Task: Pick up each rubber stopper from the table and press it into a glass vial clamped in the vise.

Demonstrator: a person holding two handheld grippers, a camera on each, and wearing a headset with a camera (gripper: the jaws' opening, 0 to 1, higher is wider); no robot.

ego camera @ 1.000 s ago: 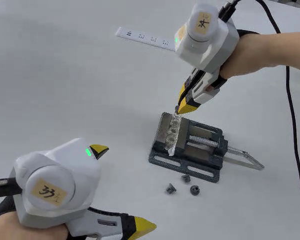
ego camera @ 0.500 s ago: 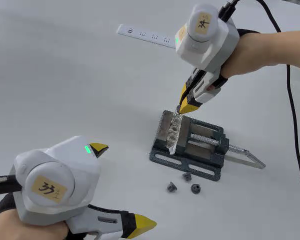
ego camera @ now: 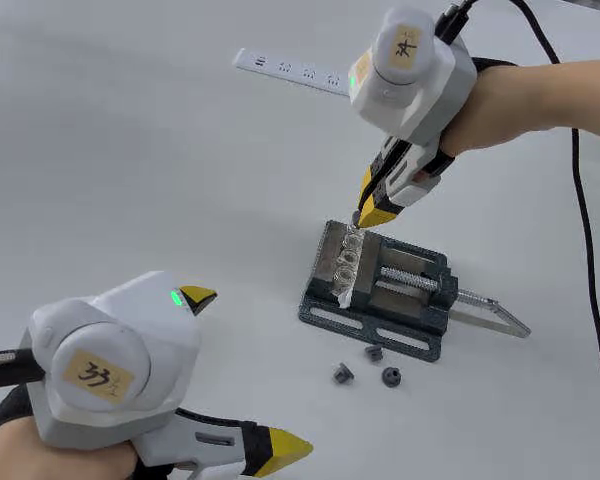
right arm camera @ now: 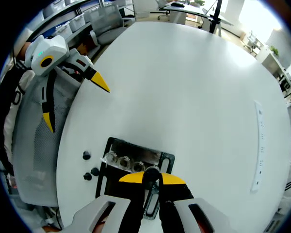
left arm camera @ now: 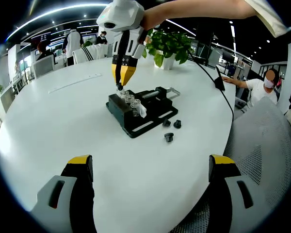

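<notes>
A black vise (ego camera: 405, 300) clamps a row of three glass vials (ego camera: 346, 260) on the white table. My right gripper (ego camera: 364, 216) hangs just above the far end vial, shut on a dark rubber stopper (right arm camera: 152, 172); its yellow tips (right arm camera: 133, 177) pinch the stopper over the vials (right arm camera: 123, 162). Three loose stoppers (ego camera: 342, 375) (ego camera: 374, 352) (ego camera: 390, 377) lie in front of the vise. My left gripper (ego camera: 242, 375) stays low at the near left, open and holding nothing. From the left gripper view (left arm camera: 150, 165), the vise (left arm camera: 140, 109) lies ahead with the right gripper (left arm camera: 121, 73) over it.
A white power strip (ego camera: 290, 73) lies at the far side of the table. A black cable (ego camera: 590, 260) runs down the right side. The vise's handle (ego camera: 490, 310) sticks out to the right. Chairs and people are beyond the table edge.
Hardly anything differs apart from a small shift of the head view. The right gripper stays over the far vial with the stopper, and the left gripper holds still.
</notes>
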